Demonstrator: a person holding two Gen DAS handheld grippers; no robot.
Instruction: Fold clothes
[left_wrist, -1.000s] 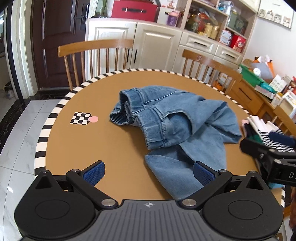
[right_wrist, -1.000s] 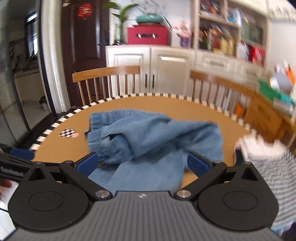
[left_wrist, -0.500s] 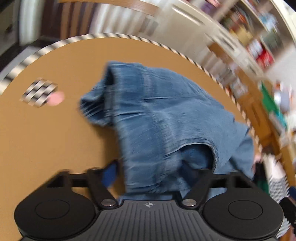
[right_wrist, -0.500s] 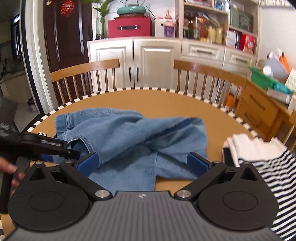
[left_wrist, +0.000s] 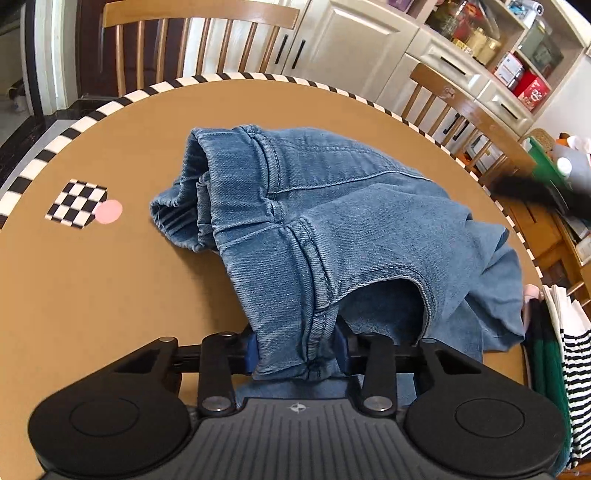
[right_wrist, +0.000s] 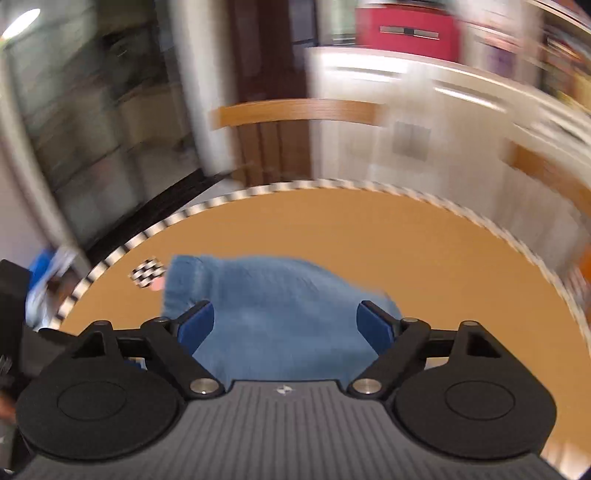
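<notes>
Left gripper (left_wrist: 297, 350) clamped on jeans (left_wrist: 332, 221) hem, pads mostly hidden; right gripper (right_wrist: 284, 326) wide open, view blurred

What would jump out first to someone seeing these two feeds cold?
The crumpled blue denim jeans heaped mid-way across the round brown table with the black-and-white striped rim, one bunched edge pinched in the left claw at the bottom of its view. Next, the black-and-white checkerboard marker with a pink dot to the jeans' left. The right claw hangs open above the denim, its feed motion-blurred.
</notes>
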